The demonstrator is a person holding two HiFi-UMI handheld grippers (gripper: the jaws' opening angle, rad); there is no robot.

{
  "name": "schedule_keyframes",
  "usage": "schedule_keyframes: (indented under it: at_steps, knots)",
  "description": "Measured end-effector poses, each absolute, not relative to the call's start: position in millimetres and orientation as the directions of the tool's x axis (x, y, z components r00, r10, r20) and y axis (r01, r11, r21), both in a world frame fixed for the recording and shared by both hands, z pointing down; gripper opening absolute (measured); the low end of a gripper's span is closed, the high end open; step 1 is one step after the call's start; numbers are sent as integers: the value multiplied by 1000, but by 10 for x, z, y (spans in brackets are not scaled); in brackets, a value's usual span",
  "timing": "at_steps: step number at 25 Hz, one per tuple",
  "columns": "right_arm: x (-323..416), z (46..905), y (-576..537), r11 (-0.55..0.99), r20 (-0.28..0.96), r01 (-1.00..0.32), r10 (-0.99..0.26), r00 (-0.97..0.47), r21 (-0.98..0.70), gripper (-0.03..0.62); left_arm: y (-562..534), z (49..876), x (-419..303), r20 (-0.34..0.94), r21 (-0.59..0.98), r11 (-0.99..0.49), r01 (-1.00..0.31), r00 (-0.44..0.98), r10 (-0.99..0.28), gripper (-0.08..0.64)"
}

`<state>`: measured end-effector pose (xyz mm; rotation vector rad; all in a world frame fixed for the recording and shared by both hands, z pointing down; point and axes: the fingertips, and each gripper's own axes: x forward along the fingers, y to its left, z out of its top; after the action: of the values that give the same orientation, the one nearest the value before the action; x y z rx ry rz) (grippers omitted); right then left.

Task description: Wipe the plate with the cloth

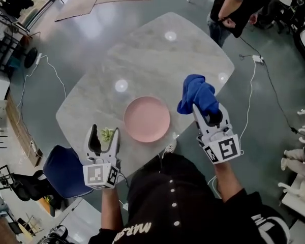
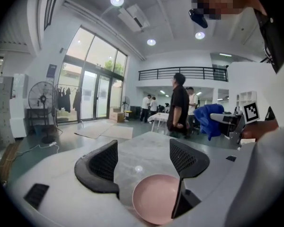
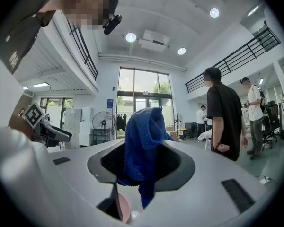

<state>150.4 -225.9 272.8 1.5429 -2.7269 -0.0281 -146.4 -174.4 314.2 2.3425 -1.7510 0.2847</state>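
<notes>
A round pink plate (image 1: 147, 118) lies on the marble table (image 1: 152, 60), near its front edge. My right gripper (image 1: 205, 114) is shut on a blue cloth (image 1: 196, 94), held in the air to the right of the plate and apart from it. In the right gripper view the cloth (image 3: 143, 148) bunches between the jaws and hangs below them, with a sliver of plate (image 3: 122, 207) beneath. My left gripper (image 1: 104, 138) hovers open and empty left of the plate. In the left gripper view the plate (image 2: 155, 197) lies just below the spread jaws, and the cloth (image 2: 209, 119) shows at right.
A standing person in black (image 1: 237, 6) is at the table's far right corner. A blue chair (image 1: 66, 171) sits at lower left. A cable (image 1: 250, 93) and power strip (image 1: 257, 59) lie on the floor right of the table. A small green item (image 1: 108, 133) shows between the left fingers.
</notes>
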Motion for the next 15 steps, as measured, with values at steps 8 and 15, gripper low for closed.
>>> schedule_keyframes:
  at_steps: [8,15]
  knots:
    - [1180,3120,-2389,549,79,-832,-835,-544,78,150,-2041,3847,-1536,409,63,-357,-932,351,-842,341]
    - [787,3549,-2453,592,132,-803,-803,-581,69,151,-2268,4623,-1579,539,43,-373,-927,336,-772,339]
